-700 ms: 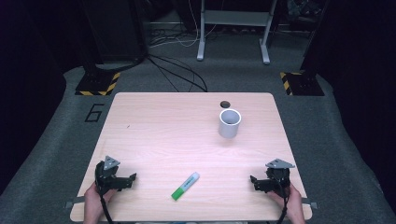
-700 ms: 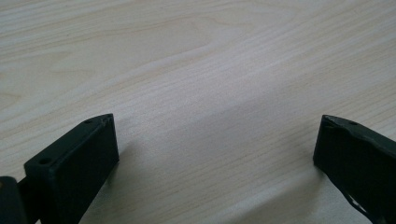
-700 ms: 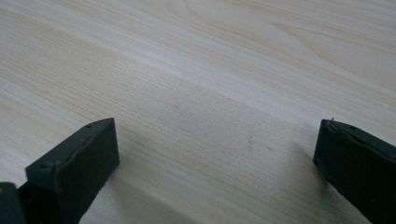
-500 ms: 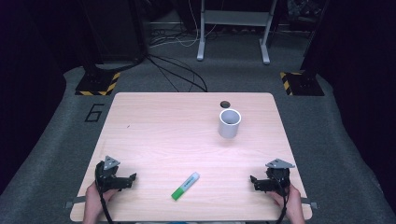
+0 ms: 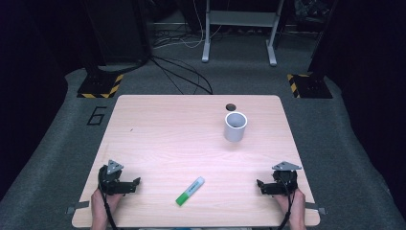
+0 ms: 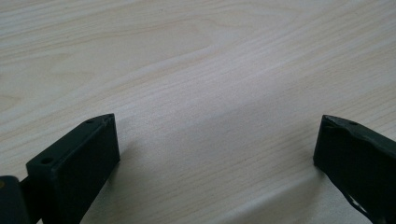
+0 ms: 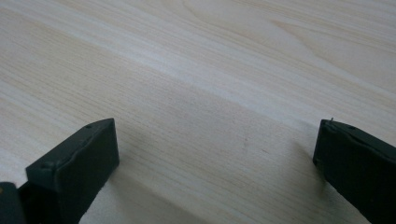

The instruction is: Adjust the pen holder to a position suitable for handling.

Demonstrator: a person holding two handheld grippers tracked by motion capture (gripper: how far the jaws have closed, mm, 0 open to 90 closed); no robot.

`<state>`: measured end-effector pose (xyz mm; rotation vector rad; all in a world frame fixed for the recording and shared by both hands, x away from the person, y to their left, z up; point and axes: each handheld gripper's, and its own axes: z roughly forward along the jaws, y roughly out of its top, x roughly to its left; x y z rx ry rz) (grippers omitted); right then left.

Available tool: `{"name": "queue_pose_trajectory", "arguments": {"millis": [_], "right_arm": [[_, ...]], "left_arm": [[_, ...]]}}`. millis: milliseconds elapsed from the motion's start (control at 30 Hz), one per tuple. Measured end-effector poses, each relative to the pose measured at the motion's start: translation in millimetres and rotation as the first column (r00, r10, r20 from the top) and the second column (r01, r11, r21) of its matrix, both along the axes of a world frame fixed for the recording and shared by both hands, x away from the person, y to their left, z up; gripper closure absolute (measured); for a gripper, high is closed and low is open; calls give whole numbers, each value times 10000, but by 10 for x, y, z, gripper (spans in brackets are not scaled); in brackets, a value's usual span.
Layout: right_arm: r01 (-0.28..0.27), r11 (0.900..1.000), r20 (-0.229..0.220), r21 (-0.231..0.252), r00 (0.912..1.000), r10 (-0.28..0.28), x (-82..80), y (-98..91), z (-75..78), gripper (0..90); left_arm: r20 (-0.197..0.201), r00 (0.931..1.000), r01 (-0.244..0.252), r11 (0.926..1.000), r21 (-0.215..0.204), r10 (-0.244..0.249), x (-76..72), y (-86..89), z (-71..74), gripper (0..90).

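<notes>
dark room, wood table (image 5: 158,139). left gripper (image 5: 136,182) and right gripper (image 5: 259,184) rest at near corners, jaws wide apart, empty. green marker (image 5: 189,190) lies between them, untouched; white cup (image 5: 235,127) far right. nothing done yet, looks like start.

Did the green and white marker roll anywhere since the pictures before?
No. The green and white marker lies in the same spot near the table's front edge, at the same slant and equally far from the white cup.

light: bright on table (image 5: 158,143), dark surround | shadows: soft | focus: gripper views slightly soft, no glare
</notes>
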<state>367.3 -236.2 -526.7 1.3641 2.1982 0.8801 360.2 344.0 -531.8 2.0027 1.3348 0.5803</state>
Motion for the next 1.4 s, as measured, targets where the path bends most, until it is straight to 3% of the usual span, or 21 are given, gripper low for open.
{"name": "queue_pose_trajectory", "arguments": {"millis": [133, 367, 733, 1400], "right_arm": [[376, 9986, 66, 365, 9993, -378, -8, -11, 11, 0], [369, 9963, 173, 776, 9991, -384, 20, -32, 109, 5], [98, 9968, 126, 789, 9999, -108, 127, 70, 318, 5], [-699, 9970, 675, 340, 9954, 675, 469, 312, 778, 7]], "left_arm": [[68, 10000, -11, 10000, -13, 11, 1, -2, -5, 4], [67, 10000, -2, 10000, -10, 2, 1, -2, -5, 4], [71, 10000, 1, 10000, -7, -1, 1, -3, -5, 5], [73, 10000, 0, 10000, -12, 0, 1, -3, -5, 5]]}}
